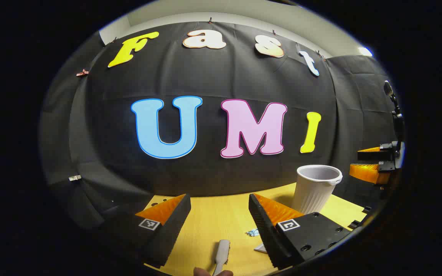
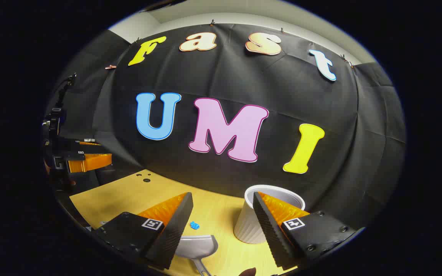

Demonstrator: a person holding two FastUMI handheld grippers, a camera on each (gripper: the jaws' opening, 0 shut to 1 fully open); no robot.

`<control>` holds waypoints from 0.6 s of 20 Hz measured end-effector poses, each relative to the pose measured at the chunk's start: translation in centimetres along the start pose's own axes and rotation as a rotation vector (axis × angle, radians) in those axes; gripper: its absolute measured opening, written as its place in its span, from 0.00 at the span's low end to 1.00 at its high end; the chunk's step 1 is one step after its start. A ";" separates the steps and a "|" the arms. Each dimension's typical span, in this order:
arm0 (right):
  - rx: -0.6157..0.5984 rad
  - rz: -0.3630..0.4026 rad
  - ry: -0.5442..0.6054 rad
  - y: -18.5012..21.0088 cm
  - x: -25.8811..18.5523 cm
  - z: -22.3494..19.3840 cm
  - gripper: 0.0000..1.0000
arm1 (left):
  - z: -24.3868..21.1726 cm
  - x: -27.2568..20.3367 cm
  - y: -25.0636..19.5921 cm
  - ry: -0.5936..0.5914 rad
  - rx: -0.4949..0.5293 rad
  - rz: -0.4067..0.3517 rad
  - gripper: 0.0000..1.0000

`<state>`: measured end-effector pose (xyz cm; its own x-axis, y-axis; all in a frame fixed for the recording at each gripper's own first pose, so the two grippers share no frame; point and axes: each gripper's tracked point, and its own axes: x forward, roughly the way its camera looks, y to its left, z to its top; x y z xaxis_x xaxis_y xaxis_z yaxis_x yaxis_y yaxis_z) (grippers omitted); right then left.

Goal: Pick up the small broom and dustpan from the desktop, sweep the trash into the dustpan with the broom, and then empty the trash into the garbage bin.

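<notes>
two grippers hover above the yellow desktop (image 1: 213, 214), each with its fingers spread apart and gripping nothing. in the left gripper view, the left gripper (image 1: 221, 214) sits left of the white ribbed garbage bin (image 1: 315, 189); the small broom (image 1: 221, 255) lies on the desktop between its fingers, a blue scrap of trash (image 1: 251, 232) nearer the bin. in the right gripper view, the right gripper (image 2: 223, 214) has the dustpan (image 2: 198, 245) left of the bin, blue trash just behind the pan.
</notes>
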<state>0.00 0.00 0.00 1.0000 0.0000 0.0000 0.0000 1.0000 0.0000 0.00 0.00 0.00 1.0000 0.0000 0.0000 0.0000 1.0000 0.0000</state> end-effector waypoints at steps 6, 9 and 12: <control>-0.011 0.016 0.002 0.3 0.2 -0.1 0.97 | -0.2 0.0 -0.3 0.006 0.013 -0.003 0.95; -0.005 0.019 0.003 0.3 0.1 -0.1 0.97 | -0.1 0.1 -0.5 0.005 0.018 -0.002 0.95; -0.012 0.012 0.006 0.1 -0.1 -0.1 0.97 | -0.4 -0.1 -0.5 0.006 0.020 -0.002 0.95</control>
<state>-0.11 0.14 -0.14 0.9999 0.0123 -0.0062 -0.0124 0.9998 -0.0124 -0.14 -0.55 -0.42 1.0000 -0.0024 -0.0063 0.0025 0.9998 0.0201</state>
